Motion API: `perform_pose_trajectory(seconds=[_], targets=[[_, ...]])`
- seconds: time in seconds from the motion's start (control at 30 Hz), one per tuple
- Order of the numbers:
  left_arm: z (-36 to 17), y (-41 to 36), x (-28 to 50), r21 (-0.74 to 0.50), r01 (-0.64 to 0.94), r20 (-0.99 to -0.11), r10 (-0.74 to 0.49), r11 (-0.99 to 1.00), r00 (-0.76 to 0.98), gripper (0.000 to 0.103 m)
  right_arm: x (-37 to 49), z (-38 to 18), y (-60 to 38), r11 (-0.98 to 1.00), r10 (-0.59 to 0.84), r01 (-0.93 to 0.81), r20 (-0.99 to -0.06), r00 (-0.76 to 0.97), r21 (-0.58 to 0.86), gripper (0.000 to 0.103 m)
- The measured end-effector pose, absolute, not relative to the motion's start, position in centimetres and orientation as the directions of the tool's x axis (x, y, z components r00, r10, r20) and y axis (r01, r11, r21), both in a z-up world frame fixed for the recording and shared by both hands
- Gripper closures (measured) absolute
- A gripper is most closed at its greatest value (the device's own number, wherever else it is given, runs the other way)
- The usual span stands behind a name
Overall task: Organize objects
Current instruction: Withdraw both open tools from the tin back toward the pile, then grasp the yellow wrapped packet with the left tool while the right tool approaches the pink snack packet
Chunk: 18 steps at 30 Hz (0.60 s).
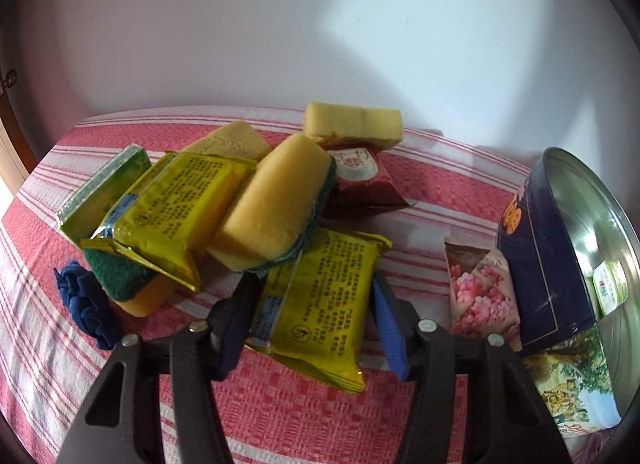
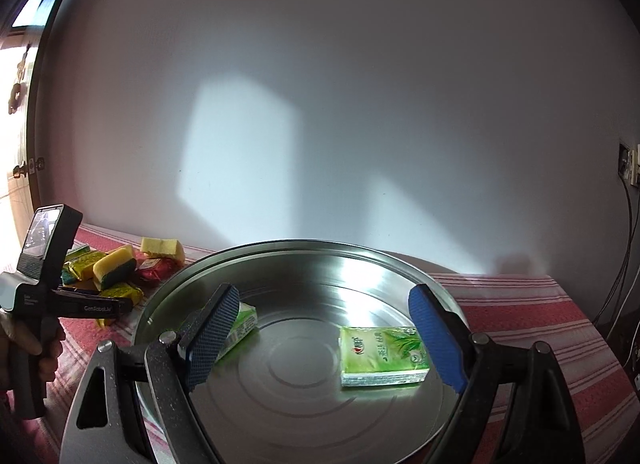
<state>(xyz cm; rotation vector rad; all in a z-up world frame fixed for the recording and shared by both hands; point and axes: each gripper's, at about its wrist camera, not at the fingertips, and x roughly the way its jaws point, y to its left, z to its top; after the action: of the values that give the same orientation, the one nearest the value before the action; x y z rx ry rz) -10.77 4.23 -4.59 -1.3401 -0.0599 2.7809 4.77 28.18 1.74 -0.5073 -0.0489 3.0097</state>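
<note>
In the left wrist view my left gripper (image 1: 310, 304) is open, its jaws on either side of a yellow foil packet (image 1: 320, 304) lying on the red striped cloth (image 1: 280, 416). Behind it is a pile: another yellow packet (image 1: 176, 207), a green packet (image 1: 104, 191), yellow-green sponges (image 1: 276, 199) and a red packet (image 1: 360, 175). In the right wrist view my right gripper (image 2: 326, 338) is open and empty above the round metal tin (image 2: 300, 404), which holds two green tissue packs (image 2: 382, 356) (image 2: 242, 326). The left gripper also shows there (image 2: 116, 306).
A blue fabric flower (image 1: 86, 304) lies at the left. A pink floral packet (image 1: 482, 292) leans against the tin's dark blue wall (image 1: 536, 264). A picture-printed lid (image 1: 572, 384) lies under the tin. A white wall stands behind the table; cables hang at the right (image 2: 624, 264).
</note>
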Motion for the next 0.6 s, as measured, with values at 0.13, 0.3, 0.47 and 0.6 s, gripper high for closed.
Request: perform_pose_trajectory(seconds=[0.13, 0.3, 0.47, 0.6], targets=[[-4.7, 4.1, -10.8, -0.069, -0.067, -0.778, 0.096, -0.995, -0.62, 0.052, 5.5, 2.4, 26.4, -0.999, 0.045, -0.04, -0.317, -0.947, -0.021, 0.015], [-4.3, 2.7, -9.6, -0.075, -0.109, -0.778, 0.127, -0.991, -0.616, 0.053, 6.6, 3.0, 22.6, -0.996, -0.085, 0.073, -0.308, -0.947, 0.05, 0.015], [-3.4, 0.6, -8.5, -0.091, -0.165, -0.756, 0.176, -0.982, -0.63, 0.054, 6.4, 2.4, 17.7, -0.977, -0.214, 0.192, -0.349, -0.913, 0.095, 0.015], [-2.8, -0.8, -8.2, -0.096, -0.196, -0.745, 0.201, -0.976, -0.636, 0.054, 4.5, 1.1, 14.8, -0.963, -0.268, 0.227, -0.417, -0.868, 0.145, 0.015]])
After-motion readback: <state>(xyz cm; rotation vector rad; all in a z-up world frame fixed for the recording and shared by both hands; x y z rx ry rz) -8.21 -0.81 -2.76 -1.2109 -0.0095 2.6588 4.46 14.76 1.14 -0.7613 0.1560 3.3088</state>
